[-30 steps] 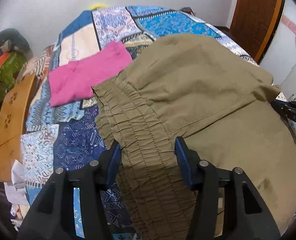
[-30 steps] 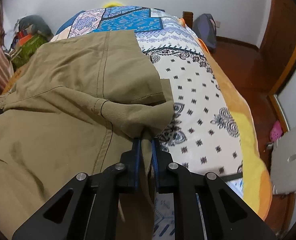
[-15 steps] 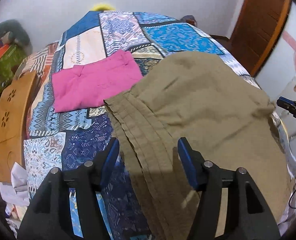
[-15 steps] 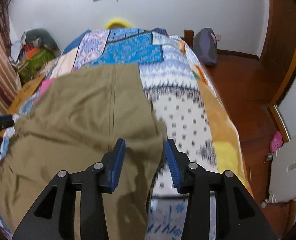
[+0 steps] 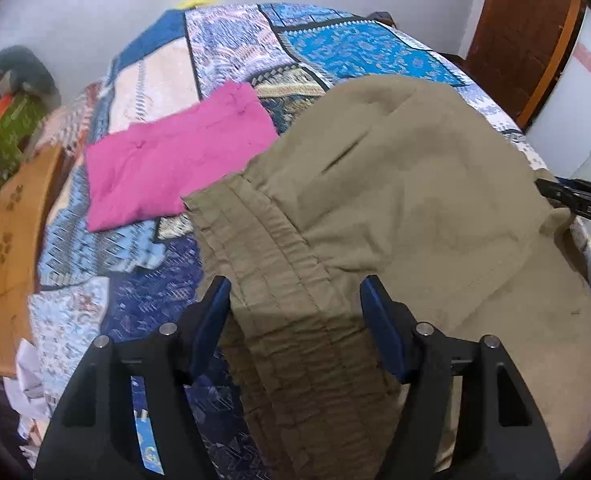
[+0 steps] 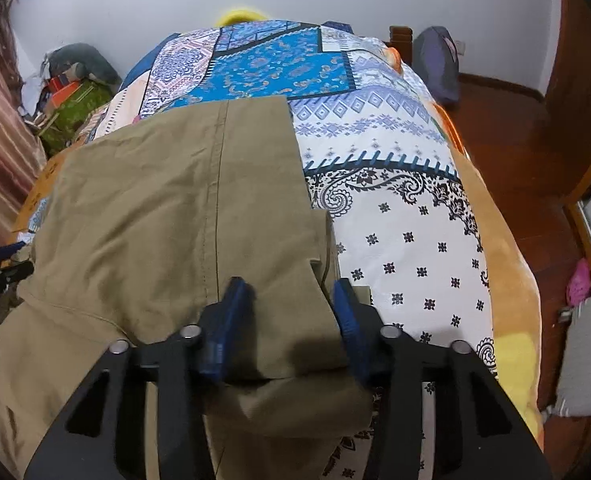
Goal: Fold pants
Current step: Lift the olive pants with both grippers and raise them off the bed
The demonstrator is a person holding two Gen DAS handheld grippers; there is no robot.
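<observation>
- On the patchwork bedspread (image 5: 327, 44) lie the khaki pants (image 5: 415, 208), doubled over on themselves; judged mid-fold, the upper layer already laid down.
- Left gripper (image 5: 295, 300): jaws spread wide on either side of the elastic waistband (image 5: 279, 280), holding nothing. Placement suggests it is set to take or smooth that edge.
- Right gripper (image 6: 291, 296): jaws likewise parted, straddling the folded corner of cloth near the pants' right edge, no grip.
- Pants fabric: matte woven cotton, straight stitched seam down the panel; waistband gathered in fine ribbed rows.
- Pink garment (image 5: 171, 168) lies flat beside the waistband, already folded, apart from the work.
- Bedspread: printed quilt blocks, blue, white, paisley.
</observation>
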